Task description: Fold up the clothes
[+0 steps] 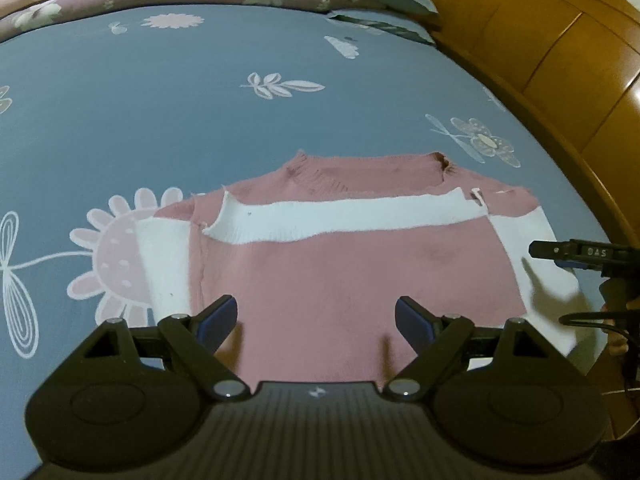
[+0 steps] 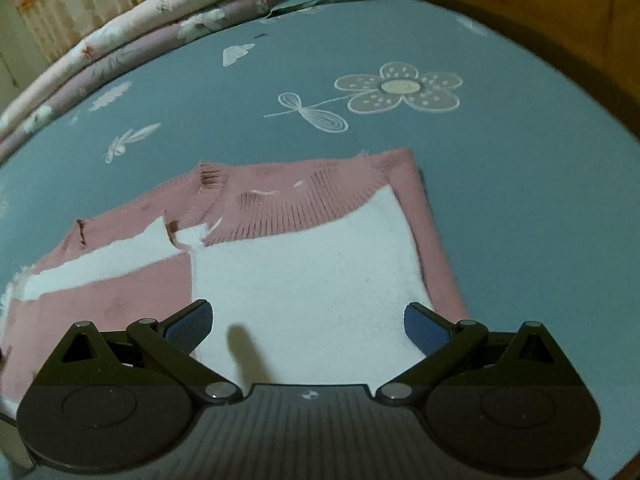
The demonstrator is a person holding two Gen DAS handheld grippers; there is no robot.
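On the bed point(image 1: 200, 120), both tongs, left point(image 1: 316, 320) and right point(image 2: 308, 326), are spread empty; the sweater's point(image 1: 340, 272) hem should be pinched evenly.

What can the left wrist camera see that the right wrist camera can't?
Only the left wrist view shows the right gripper from the side and the sweater's left white sleeve. Only the right wrist view shows the curtain. Both show the pink and white sweater lying on the blue flowered bedsheet, and open jaws holding nothing.
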